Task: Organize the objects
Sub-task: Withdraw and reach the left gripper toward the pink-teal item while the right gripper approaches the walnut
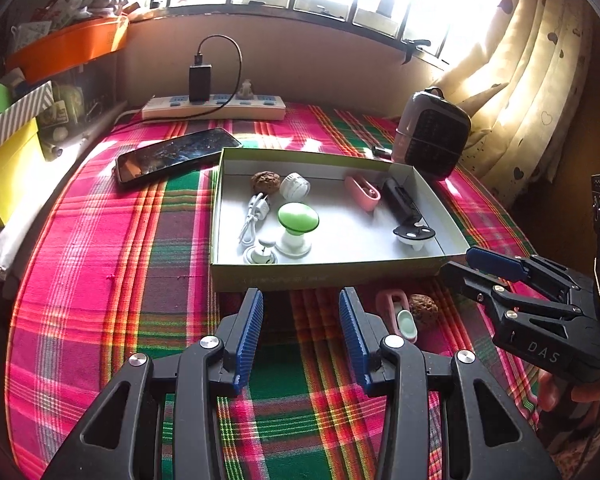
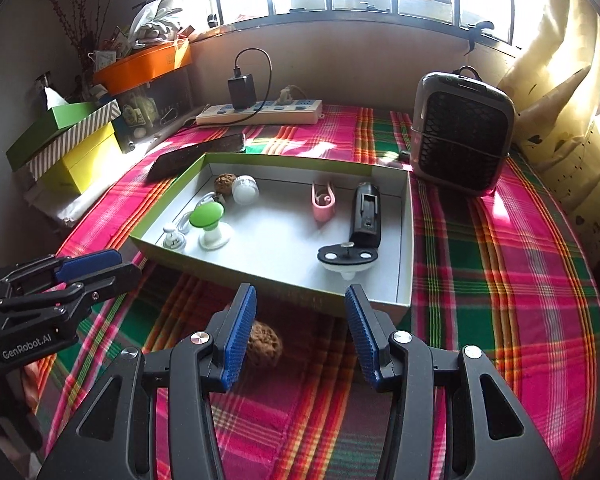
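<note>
A shallow open box [image 1: 328, 272] [image 2: 404, 240] lies on the plaid cloth. Inside are a walnut [image 1: 265, 181], a white cap [image 1: 295, 186], a pink clip [image 1: 362, 192], a black device [image 1: 400, 200], a green mushroom-shaped piece [image 1: 298, 220] and a white cable [image 1: 254, 216]. Outside, by the box's front wall, lie a second pink clip [image 1: 396, 312] and a second walnut [image 1: 423, 310] [image 2: 264, 344]. My left gripper [image 1: 300, 296] [image 2: 128, 264] is open and empty just before the box. My right gripper [image 2: 300, 300] [image 1: 460, 264] is open over the loose walnut, which lies partly behind its left finger.
A phone [image 1: 176, 156] lies left of the box, with a power strip [image 1: 214, 108] and plugged charger behind it. A small heater [image 2: 460, 136] stands at the back right. Stacked boxes [image 2: 68, 148] and an orange tray [image 2: 144, 66] line the left; a curtain [image 1: 532, 80] hangs on the right.
</note>
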Tool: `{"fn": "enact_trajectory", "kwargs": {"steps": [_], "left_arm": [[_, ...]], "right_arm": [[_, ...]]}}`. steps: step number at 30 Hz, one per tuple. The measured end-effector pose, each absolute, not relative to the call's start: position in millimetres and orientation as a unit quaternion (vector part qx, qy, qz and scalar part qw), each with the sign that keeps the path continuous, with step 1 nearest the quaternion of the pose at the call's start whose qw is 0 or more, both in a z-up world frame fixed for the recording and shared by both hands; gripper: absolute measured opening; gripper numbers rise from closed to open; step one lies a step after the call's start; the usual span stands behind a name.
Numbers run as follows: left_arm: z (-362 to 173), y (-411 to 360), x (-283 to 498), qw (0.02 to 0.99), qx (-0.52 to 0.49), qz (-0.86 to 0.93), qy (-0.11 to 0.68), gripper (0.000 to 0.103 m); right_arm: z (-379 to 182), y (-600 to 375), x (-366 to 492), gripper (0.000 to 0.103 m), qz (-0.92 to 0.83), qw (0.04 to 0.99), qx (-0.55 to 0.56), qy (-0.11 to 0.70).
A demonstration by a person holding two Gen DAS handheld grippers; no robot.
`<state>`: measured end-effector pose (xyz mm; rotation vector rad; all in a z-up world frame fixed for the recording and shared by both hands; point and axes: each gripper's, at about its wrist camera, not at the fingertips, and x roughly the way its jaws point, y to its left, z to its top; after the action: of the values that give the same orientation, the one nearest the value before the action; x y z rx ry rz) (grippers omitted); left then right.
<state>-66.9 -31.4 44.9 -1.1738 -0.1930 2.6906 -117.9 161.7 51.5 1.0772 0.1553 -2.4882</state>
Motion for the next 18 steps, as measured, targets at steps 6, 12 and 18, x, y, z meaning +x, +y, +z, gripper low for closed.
{"fn": "enact_trajectory", "kwargs": {"steps": [6,12,18], "left_arm": [[38,-24,-65,0.108,-0.406,0.905,-0.064,0.038],[34,-24,-65,0.107,-0.413,0.902,-0.066,0.038],[32,-23,-66,0.106,-0.416,0.901,-0.067,0.038]], "right_arm": [[41,167,-111,0.048,-0.89,0.227,0.393,0.047],[31,161,-109,0.048,-0.881,0.243,0.403,0.053],[25,155,-112,0.048,-0.875,0.249,0.41,0.062]]}}
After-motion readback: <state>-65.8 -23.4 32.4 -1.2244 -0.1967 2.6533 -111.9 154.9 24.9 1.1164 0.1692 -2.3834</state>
